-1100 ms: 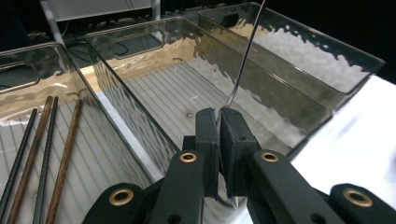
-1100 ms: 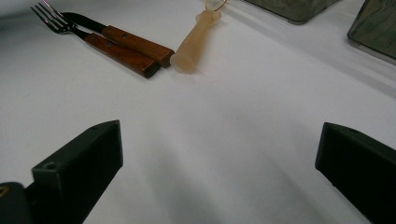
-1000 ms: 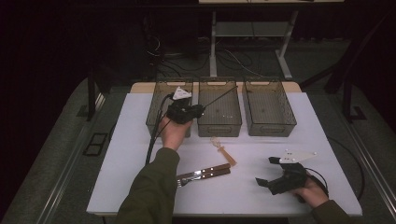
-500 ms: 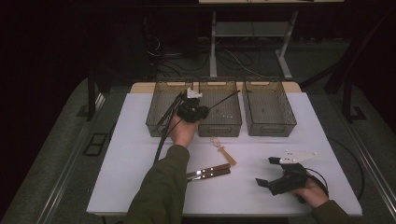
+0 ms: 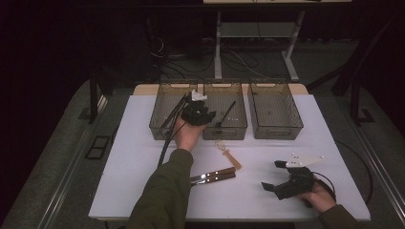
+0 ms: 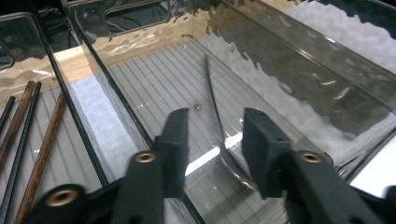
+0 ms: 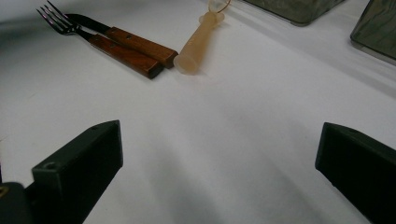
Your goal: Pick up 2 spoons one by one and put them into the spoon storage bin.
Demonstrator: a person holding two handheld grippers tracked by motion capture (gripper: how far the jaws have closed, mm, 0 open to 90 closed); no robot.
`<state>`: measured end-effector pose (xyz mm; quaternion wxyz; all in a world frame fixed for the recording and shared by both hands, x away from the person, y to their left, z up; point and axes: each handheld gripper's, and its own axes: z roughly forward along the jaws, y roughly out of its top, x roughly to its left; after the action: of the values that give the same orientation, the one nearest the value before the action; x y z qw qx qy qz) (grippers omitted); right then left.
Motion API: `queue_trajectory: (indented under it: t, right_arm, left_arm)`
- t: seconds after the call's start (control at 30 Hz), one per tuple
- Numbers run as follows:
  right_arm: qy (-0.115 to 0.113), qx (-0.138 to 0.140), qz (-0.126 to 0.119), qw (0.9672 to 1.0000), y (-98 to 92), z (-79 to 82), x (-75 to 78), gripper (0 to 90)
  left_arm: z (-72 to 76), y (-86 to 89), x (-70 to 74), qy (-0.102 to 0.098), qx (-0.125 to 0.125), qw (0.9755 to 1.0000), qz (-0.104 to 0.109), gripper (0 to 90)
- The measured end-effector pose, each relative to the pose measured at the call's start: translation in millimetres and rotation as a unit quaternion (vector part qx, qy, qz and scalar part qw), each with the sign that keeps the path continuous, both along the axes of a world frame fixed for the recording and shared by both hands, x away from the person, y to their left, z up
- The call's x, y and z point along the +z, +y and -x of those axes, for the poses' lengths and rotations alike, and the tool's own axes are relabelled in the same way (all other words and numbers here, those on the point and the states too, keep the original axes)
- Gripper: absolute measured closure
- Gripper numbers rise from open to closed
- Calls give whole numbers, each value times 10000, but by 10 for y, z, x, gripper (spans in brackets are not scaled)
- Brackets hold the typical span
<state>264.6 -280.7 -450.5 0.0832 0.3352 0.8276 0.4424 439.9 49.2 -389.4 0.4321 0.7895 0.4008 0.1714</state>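
The left gripper [image 5: 204, 114] is held out at the end of a stretched forearm in a green sleeve [image 5: 165, 191], its jaws having just been opening, nothing clamped. The right gripper [image 5: 273, 176] rests low, jaws spread wide.

The left gripper [image 6: 212, 140] hangs over a clear smoky plastic bin [image 6: 289, 56] with a ribbed floor; its two black jaws have just been opening and now stand apart. Below the gap between them a slim dark metal spoon [image 6: 215, 107] lies on the bin's floor, untouched, its handle running toward the far wall. Beyond the bin's left wall, brown and black chopsticks [image 6: 28, 135] lie in a neighbouring clear bin [image 6: 21, 60].
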Motion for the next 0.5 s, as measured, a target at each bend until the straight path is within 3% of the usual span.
queue_trajectory:
  t: [0.17, 0.2, 0.23, 0.27, 0.5]
  right_arm:
    - [-1, 0, -1, 10000, 1, 1, -1, 7]
    - [-4, 3, 5, 10000, 1, 0, -1, 7]
    - [-5, 9, 7, 10000, 1, 0, -2, 7]
    - [-3, 3, 4, 10000, 2, -1, -2, 7]
    - [-7, -30, 25, 10000, 4, -6, -9, 7]
  left_arm:
    - [99, 19, 77, -112, -264, 9996, -17, 472]
    - [125, 15, 84, -122, -274, 9995, 71, 459]
    - [147, 36, 100, -109, -367, 9993, 2, 445]
    - [176, 38, 107, -137, -366, 9992, 86, 434]
    - [435, 142, 171, -258, -797, 9964, 148, 334]
